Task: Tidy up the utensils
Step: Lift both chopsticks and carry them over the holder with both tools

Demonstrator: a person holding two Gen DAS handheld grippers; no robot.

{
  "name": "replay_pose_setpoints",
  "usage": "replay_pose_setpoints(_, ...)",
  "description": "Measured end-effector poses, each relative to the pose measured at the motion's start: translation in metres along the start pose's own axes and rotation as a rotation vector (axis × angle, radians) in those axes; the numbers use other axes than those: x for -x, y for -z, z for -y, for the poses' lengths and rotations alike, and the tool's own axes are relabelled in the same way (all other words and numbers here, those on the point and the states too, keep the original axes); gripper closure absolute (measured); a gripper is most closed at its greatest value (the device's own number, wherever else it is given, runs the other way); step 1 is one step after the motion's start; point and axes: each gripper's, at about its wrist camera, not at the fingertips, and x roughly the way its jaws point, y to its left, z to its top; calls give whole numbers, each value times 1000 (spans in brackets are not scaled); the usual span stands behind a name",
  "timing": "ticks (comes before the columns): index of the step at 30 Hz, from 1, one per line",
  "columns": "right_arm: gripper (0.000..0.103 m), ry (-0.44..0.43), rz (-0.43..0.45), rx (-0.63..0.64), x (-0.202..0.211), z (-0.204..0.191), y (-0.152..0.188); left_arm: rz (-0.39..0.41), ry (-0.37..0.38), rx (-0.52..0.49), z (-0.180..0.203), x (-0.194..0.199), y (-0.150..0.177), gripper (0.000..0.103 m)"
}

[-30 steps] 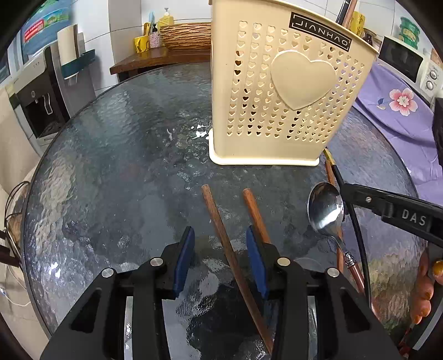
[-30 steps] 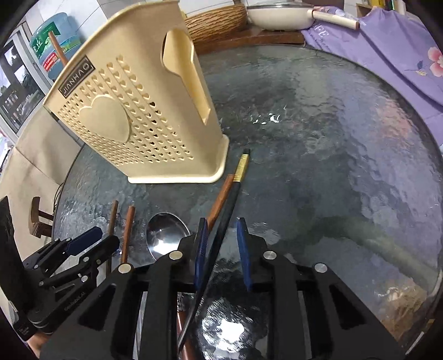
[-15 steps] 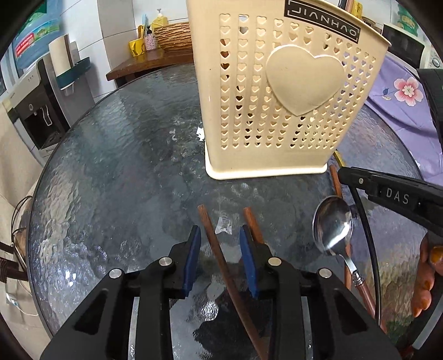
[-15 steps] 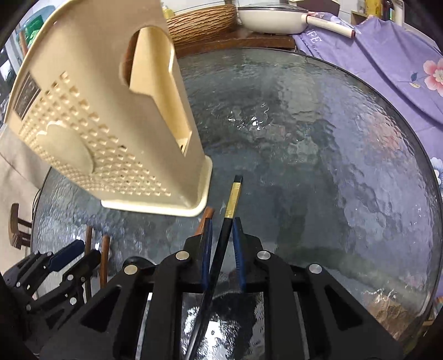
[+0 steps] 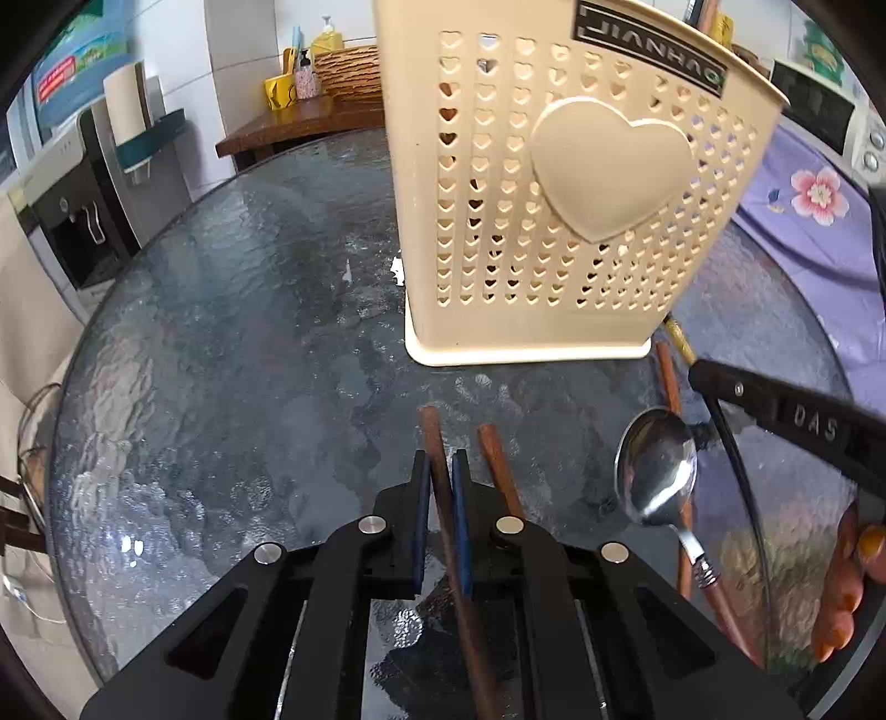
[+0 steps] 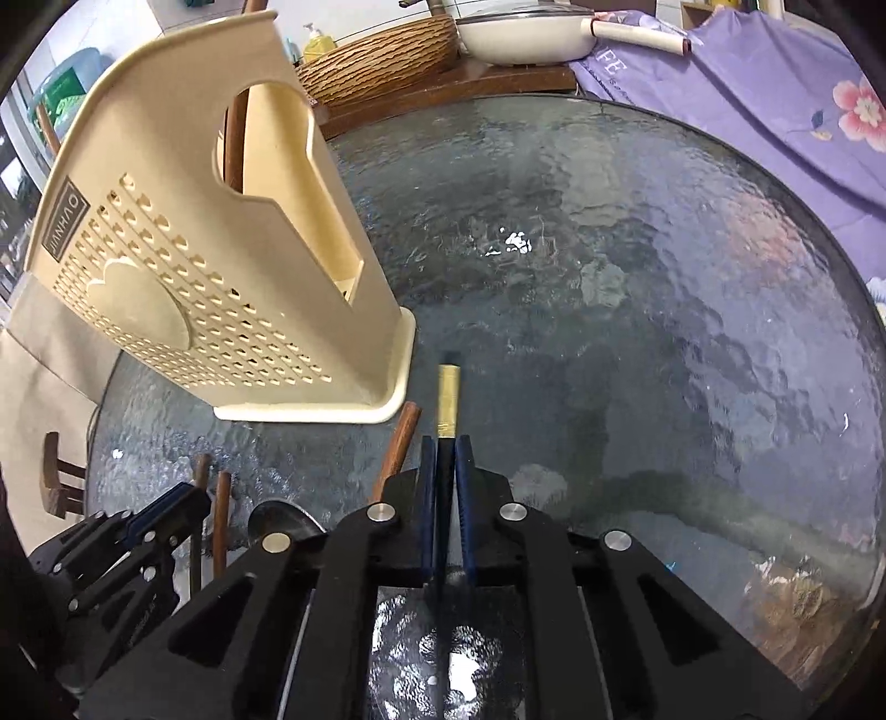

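My left gripper has its jaws closing tight on a brown wooden chopstick, with the blue pads pressing its sides. A second brown chopstick lies just to its right on the glass table. A steel spoon lies farther right. My right gripper has its jaws closing on a black chopstick with a gold band, the pads against it. Another brown chopstick lies to its left. The cream perforated utensil holder stands upright just beyond both grippers.
A purple flowered cloth borders the table's right side. A wicker basket and a white pan sit on a wooden side table behind. A water dispenser stands at the left. Fingers of a hand show at the right edge.
Both grippers have moved forward toward the holder, and each has shut on its chopstick: the left on the brown one, the right on the black one.
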Motion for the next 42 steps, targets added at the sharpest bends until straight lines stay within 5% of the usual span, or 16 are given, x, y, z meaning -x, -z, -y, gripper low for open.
replay_pose_setpoints(8, 95, -59, 41, -5, 18, 9, 4, 55, 81, 77, -18, 15, -10, 96)
replay_pose_setpoints(26, 95, -165, 290, 203, 143, -22, 18, 359, 148, 104, -27, 150, -2, 96)
replay_pose_setpoints(42, 95, -210, 393, 298, 204, -31, 35, 433, 177, 64, -29, 198, 9, 96)
